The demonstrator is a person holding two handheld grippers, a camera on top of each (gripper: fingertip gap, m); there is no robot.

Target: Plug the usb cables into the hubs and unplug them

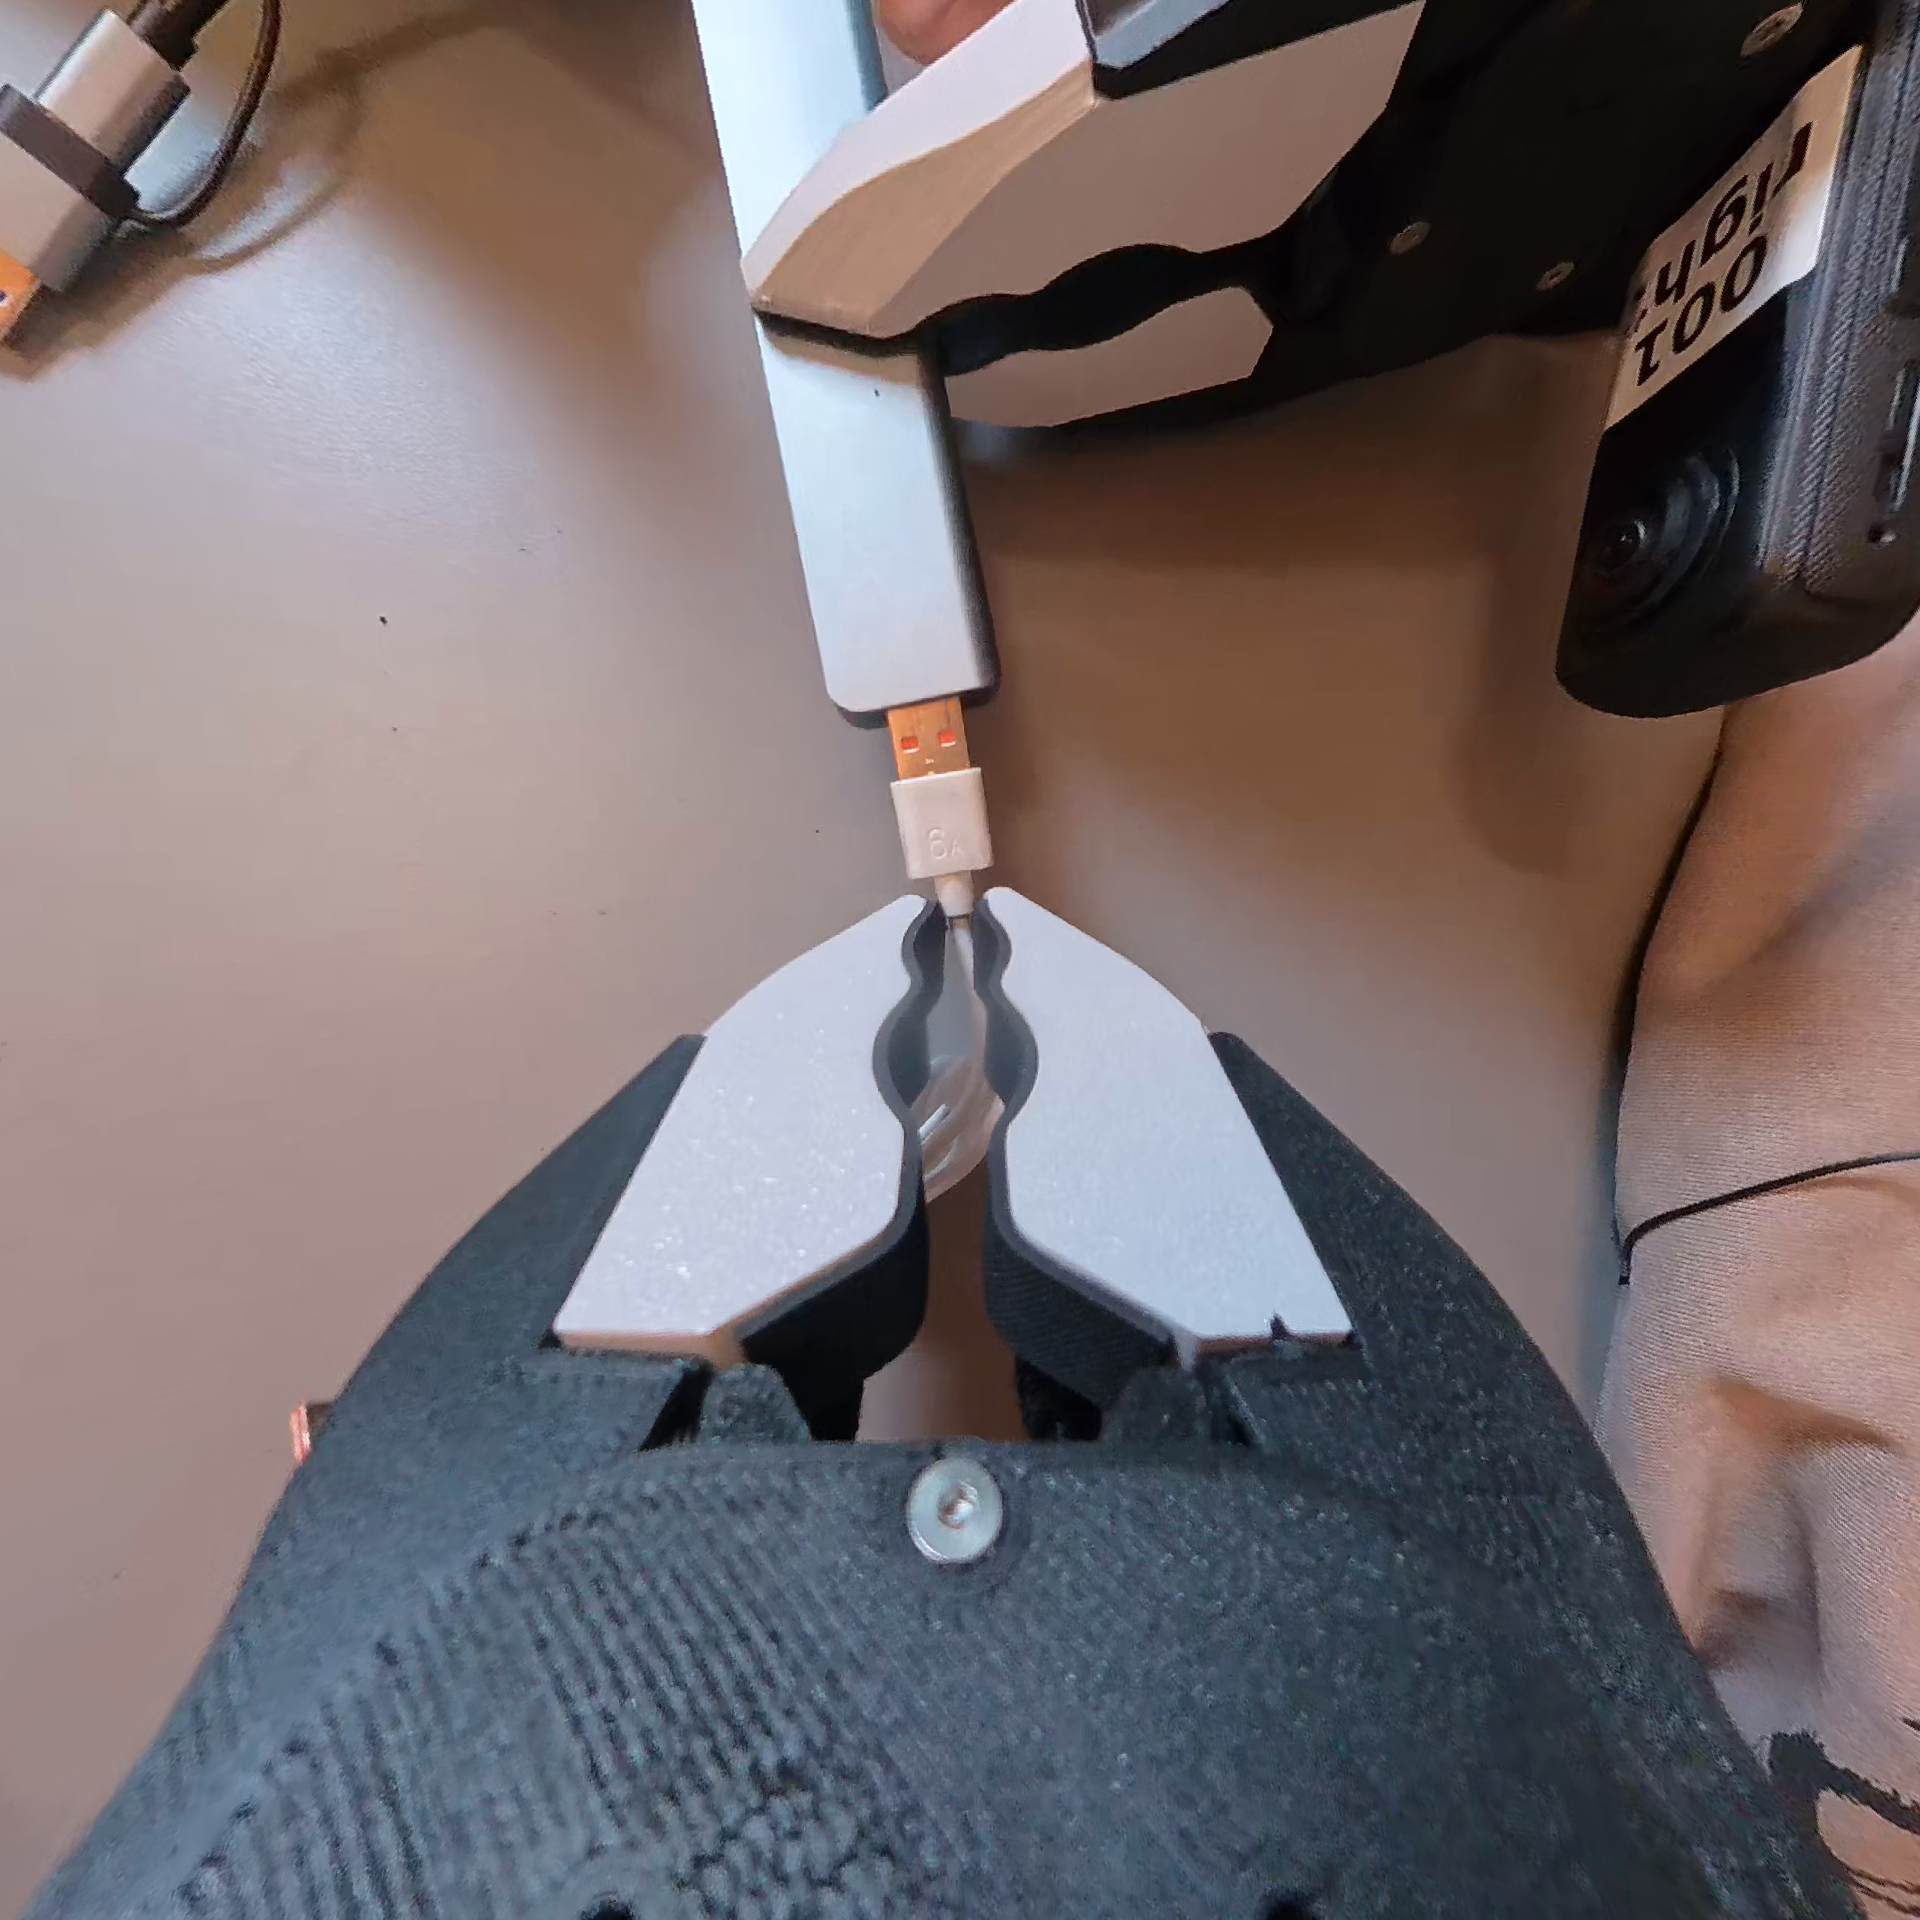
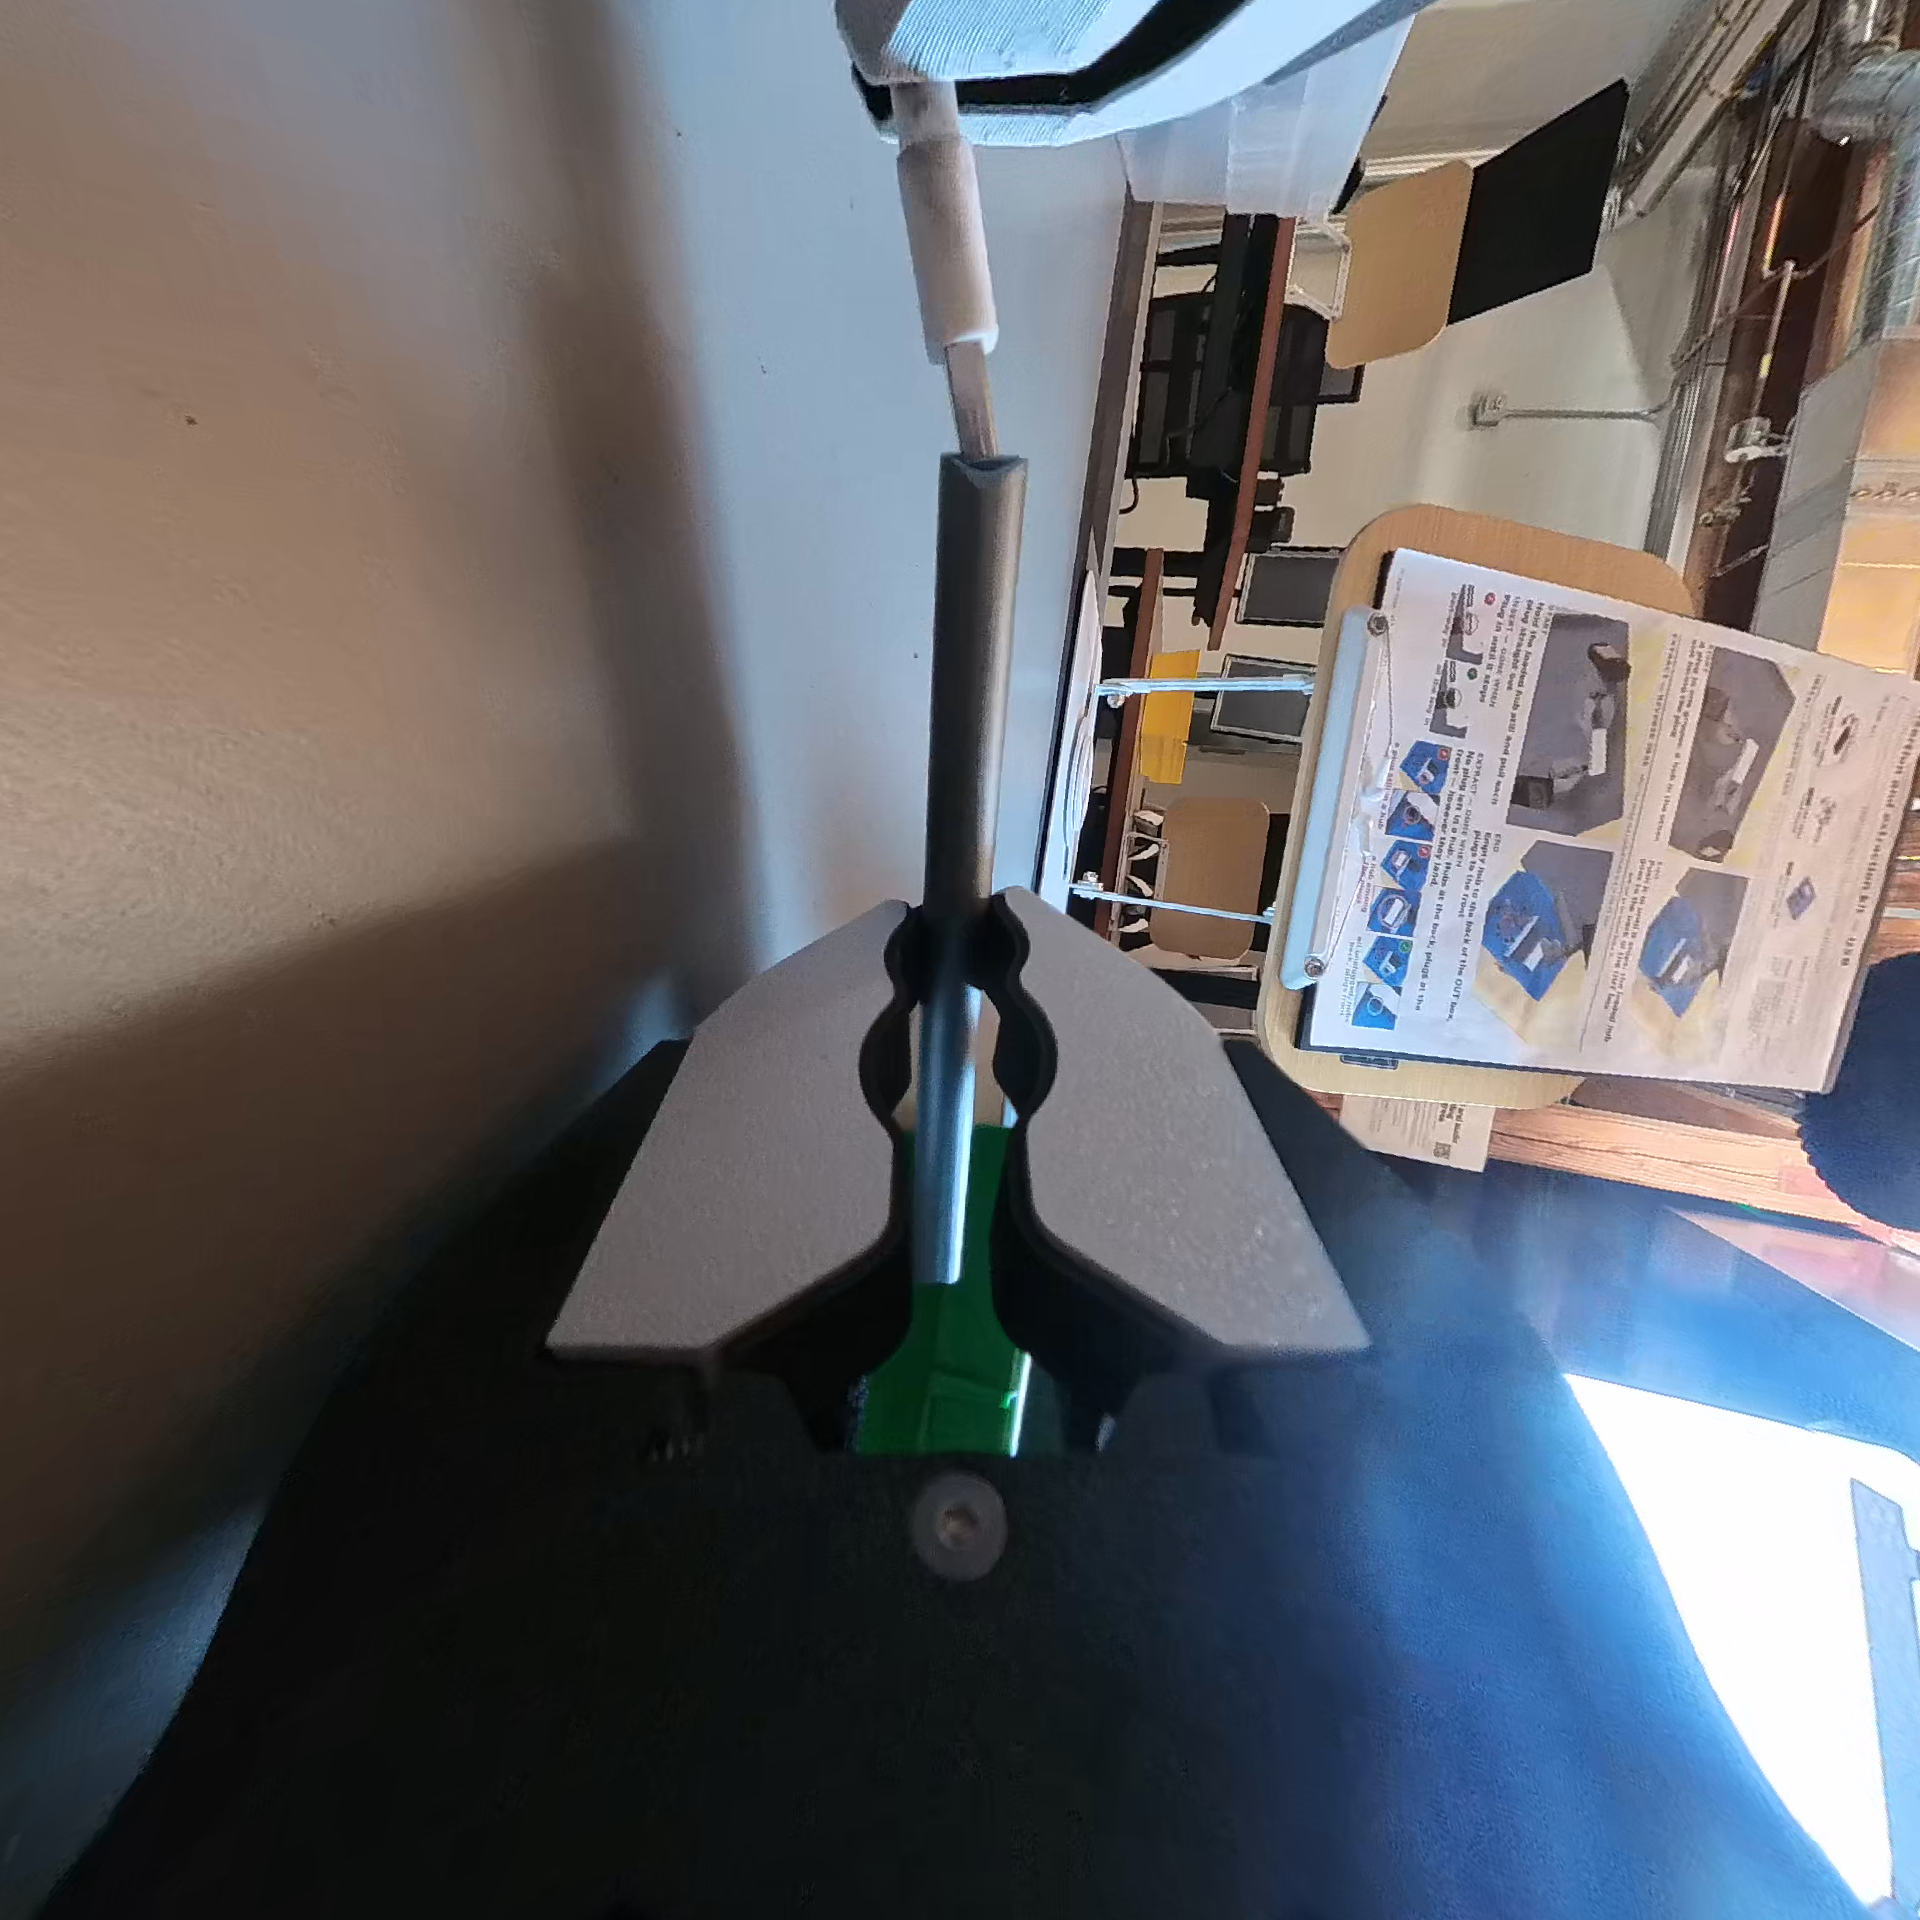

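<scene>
**Plug partway in the hub, both grippers clamped**

Your left gripper (image 1: 961,904) has its two grey fingers pinched nearly together on the white USB cable (image 1: 961,997), gripping it just behind the white plug (image 1: 943,826). The cable runs back between the fingers and curls out of sight under them. Ahead of the tips, the plug's orange-tinted metal tongue (image 1: 928,738) is seated only partly in the end port of the silver hub (image 1: 883,520); a good stretch of metal shows between the plug housing and the hub's end face.

Your right gripper (image 1: 831,312) comes in from the top of the left wrist view and is closed across the hub's long body, holding it above the beige tabletop (image 1: 416,727). In the right wrist view the same grip shows from behind: the right gripper (image 2: 951,909) squeezes the hub (image 2: 977,675) edge-on between its fingertips, green tape (image 2: 951,1371) visible low between the fingers, with the white plug (image 2: 951,249) and the left gripper (image 2: 914,73) beyond the hub's far end.

Off toward the tabletop's edge at the upper left of the left wrist view, a second silver hub (image 1: 73,187) lies with a dark cable (image 1: 239,135) looped beside it. Your hand (image 1: 1766,1455) shows at the right margin. Past the tabletop in the right wrist view, an instruction sheet (image 2: 1579,821) stands on a wooden board.
</scene>
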